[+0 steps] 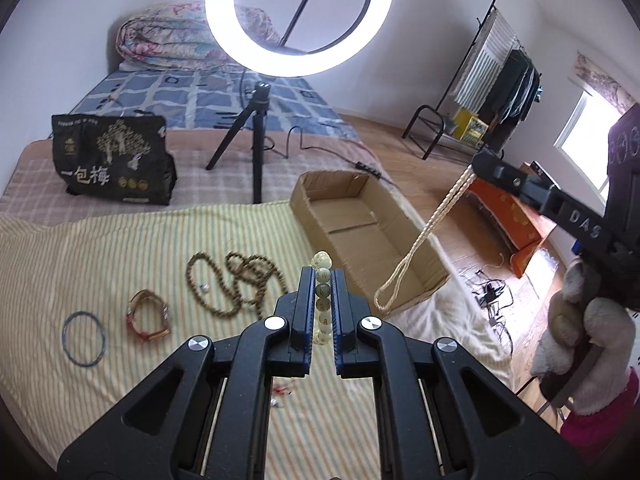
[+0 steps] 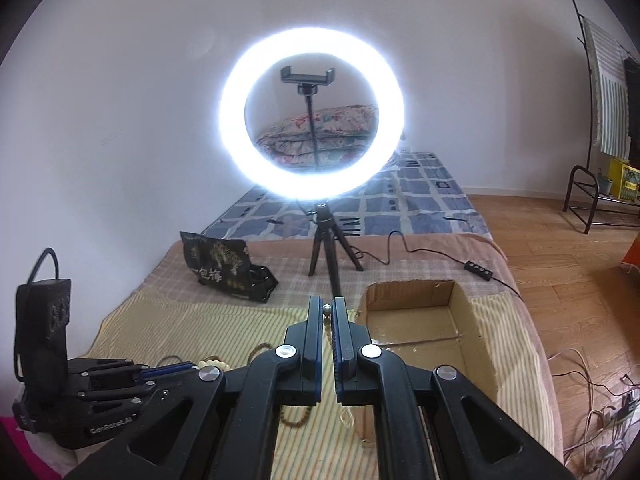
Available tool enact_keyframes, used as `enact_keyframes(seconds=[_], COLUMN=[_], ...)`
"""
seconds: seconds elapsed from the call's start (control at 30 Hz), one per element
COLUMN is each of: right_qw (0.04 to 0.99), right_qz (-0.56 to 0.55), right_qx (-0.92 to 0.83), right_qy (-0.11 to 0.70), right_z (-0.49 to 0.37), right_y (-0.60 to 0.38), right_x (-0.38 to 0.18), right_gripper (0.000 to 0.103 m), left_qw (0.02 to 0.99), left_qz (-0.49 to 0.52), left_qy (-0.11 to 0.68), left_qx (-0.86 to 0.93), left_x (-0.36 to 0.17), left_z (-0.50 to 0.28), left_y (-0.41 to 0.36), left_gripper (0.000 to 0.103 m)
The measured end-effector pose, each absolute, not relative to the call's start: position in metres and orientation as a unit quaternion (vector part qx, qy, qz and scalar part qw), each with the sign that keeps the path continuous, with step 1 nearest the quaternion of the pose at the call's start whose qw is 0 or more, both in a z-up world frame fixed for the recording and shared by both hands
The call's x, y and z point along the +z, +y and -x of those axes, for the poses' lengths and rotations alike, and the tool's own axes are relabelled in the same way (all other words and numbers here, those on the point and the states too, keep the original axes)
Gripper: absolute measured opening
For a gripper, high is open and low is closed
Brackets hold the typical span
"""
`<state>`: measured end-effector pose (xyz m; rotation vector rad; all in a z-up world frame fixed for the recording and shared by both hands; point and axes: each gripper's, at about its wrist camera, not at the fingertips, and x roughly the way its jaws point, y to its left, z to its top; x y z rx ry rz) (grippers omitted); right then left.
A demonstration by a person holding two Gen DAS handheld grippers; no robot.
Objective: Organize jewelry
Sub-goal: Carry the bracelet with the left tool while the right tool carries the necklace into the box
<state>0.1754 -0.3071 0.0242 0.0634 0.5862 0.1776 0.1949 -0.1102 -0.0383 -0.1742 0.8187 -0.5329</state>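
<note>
While the pale bead bracelet (image 1: 322, 298) stands on edge between the blue-lined fingers of the left gripper (image 1: 323, 276), its top bead pokes out past the fingertips and the jaws are clamped against it from both sides. It is held above the striped yellow sheet (image 1: 120, 248), just left of the cardboard box (image 1: 400, 276). Beside it in the left wrist view, the right gripper (image 1: 478, 166) pinches a cream braided cord (image 1: 416, 248) at its top end; the cord hangs down as a long loop whose bottom dangles in front of the box's near corner. From the right wrist view the right gripper (image 2: 327, 304) has its jaws nearly together, with a small silvery bead and the cord showing in the slit between them. A hand in a fuzzy glove (image 1: 580, 332) grips that tool's handle.

On the sheet lie a long string of brown wooden beads (image 1: 236, 280) in tangled loops, a red and gold bangle (image 1: 148, 316) to its left, and a thin dark hoop (image 1: 84, 338) further left, all apart from each other. The box is open and sits at the sheet's right edge. Behind, a lit ring light (image 1: 298, 16) on a small tripod (image 1: 248, 136) stands on the checked blanket, with a black printed bag (image 1: 112, 160) to its left.
</note>
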Motion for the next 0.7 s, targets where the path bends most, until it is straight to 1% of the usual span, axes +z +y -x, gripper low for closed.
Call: enact_keyframes(seconds=[0.3,0.7], right_qw=[0.955,0.949], right_qz=[-0.053,-0.035], right_qx=[0.053,0.022], right_qy=[0.286,0.312], right_z=[-0.181,-0.193], right_y=[-0.353,-0.382], right_x=[0.027,0.005], right_gripper=[0.001,0.001], left_qw=[0.875,0.866], left_qz=[0.085,0.074], left_qy=[0.384,0.395], left_qx=[-0.283,-0.299], left_x=[-0.031,-0.052], left_z=[-0.225,-0.264], left_y=[-0.149,-0.200], left_gripper=[0.005,0.005])
